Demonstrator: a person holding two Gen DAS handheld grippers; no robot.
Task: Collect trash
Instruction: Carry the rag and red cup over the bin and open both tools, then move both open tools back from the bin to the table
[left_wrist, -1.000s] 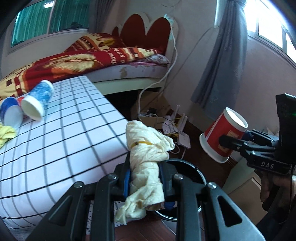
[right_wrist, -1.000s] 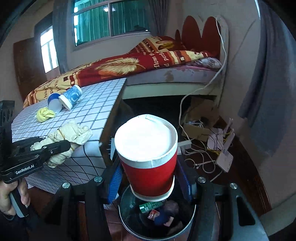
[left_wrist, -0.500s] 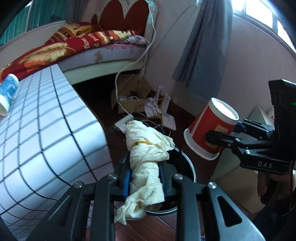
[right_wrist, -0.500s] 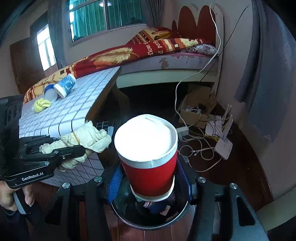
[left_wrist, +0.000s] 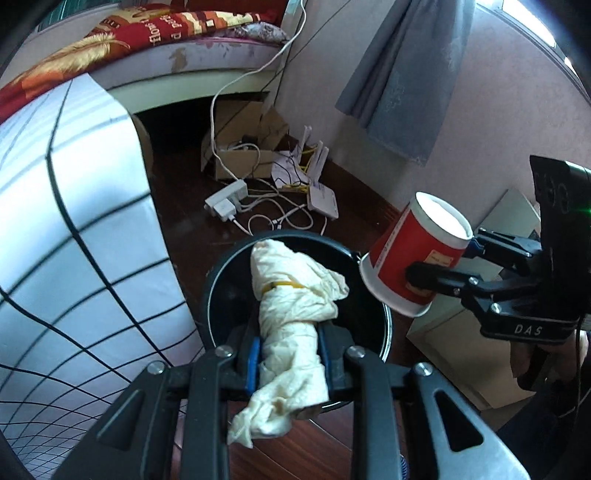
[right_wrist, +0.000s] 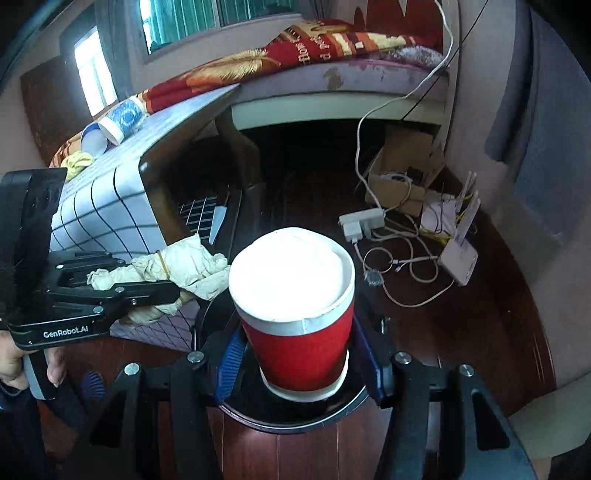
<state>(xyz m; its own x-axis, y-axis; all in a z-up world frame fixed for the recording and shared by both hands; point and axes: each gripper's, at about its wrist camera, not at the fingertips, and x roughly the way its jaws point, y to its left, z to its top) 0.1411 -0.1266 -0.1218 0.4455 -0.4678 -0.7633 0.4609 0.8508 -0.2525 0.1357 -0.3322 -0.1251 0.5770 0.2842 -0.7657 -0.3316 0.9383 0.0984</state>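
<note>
Cream crumpled paper wad (left_wrist: 291, 317), banded with a yellow rubber band (left_wrist: 282, 284), is clamped between the jaws of the left gripper (left_wrist: 290, 360); wad's upper end sits over the mouth of the black trash bin (left_wrist: 221, 273), its lower tail hangs out behind the jaws over the wood floor (left_wrist: 317, 443); right-wrist view shows the same wad from the side, just beside the hanging edge of the grid tablecloth (right_wrist: 107, 218); right gripper (right_wrist: 301, 354) is clenched on the red paper cup (right_wrist: 299, 332), pads pressing its sides; cup is inverted, white base toward the camera, rim pointing down into the bin opening; from the left wrist the cup is tilted, at the bin's right rim, whether over the opening or just outside it I can't tell; bin stands on the floor close to the table corner; two blue-and-white cups (right_wrist: 118, 123) lie on their sides on the tablecloth at the far end, with a yellow crumpled scrap (right_wrist: 77, 162) near them; past the bin: white power strip (left_wrist: 227, 199), loose cables, white router (left_wrist: 323, 201), open cardboard box (left_wrist: 240, 155); bed with red patterned blanket (right_wrist: 295, 51) behind; grey curtain (left_wrist: 406, 74) on the right wall; a person's hand (right_wrist: 22, 363) grips the left gripper's handle.
</note>
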